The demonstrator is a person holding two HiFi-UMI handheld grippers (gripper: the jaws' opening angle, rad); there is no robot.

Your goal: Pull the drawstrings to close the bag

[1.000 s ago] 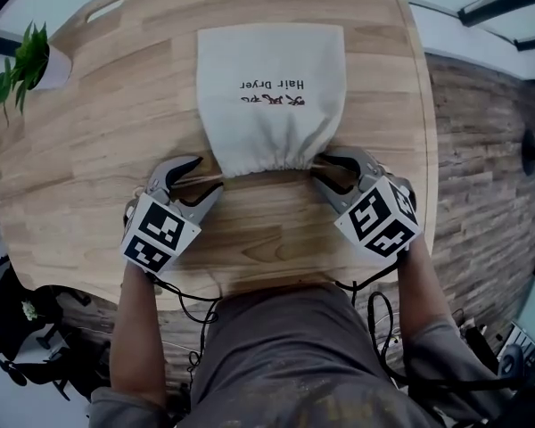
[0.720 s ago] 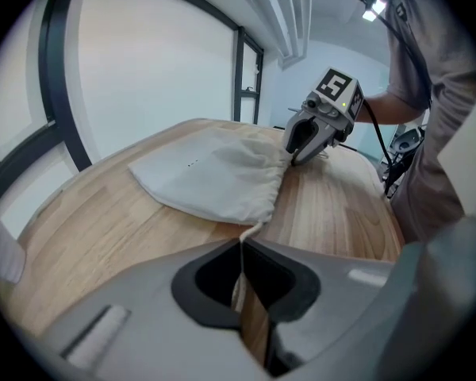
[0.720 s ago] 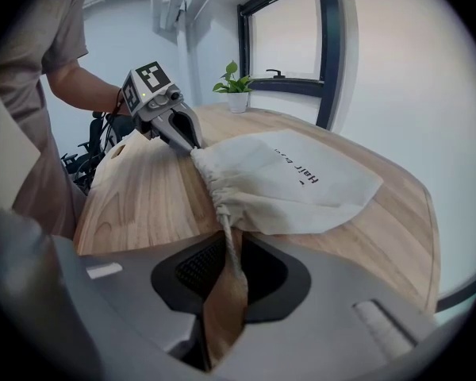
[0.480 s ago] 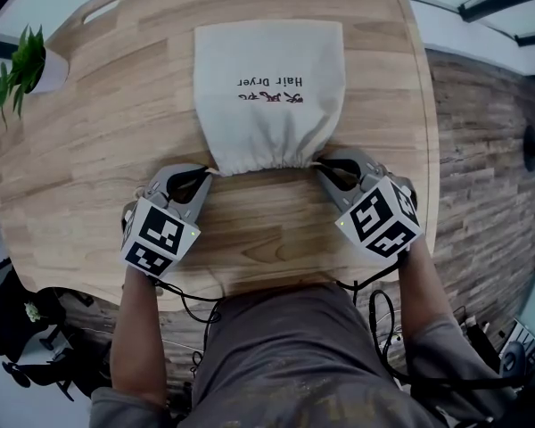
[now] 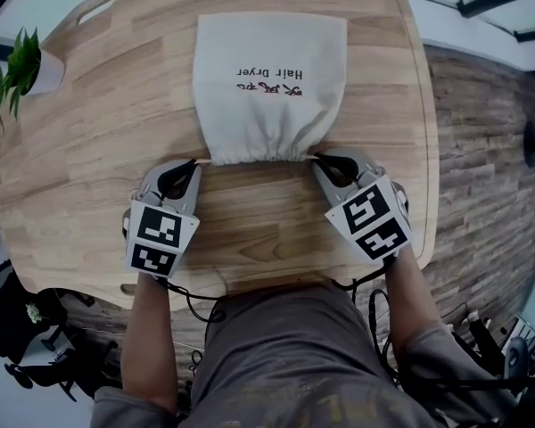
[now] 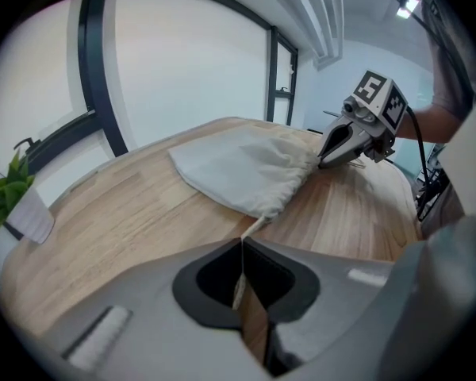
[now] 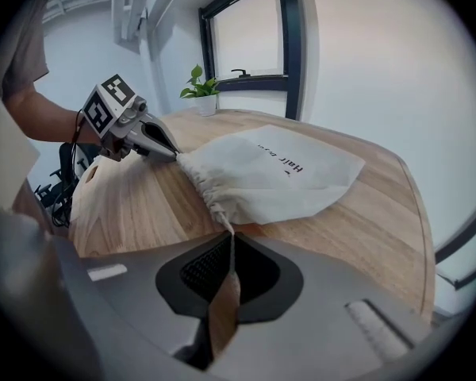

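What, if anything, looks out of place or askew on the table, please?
Nothing stands out: the bag lies flat on the table, mouth gathered; the left gripper is shut on one drawstring, and the right gripper has just closed on the other.

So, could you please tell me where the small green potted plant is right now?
In the head view, the small green potted plant stands at the far left edge of the light wooden table, left of the off-white cloth drawstring bag.
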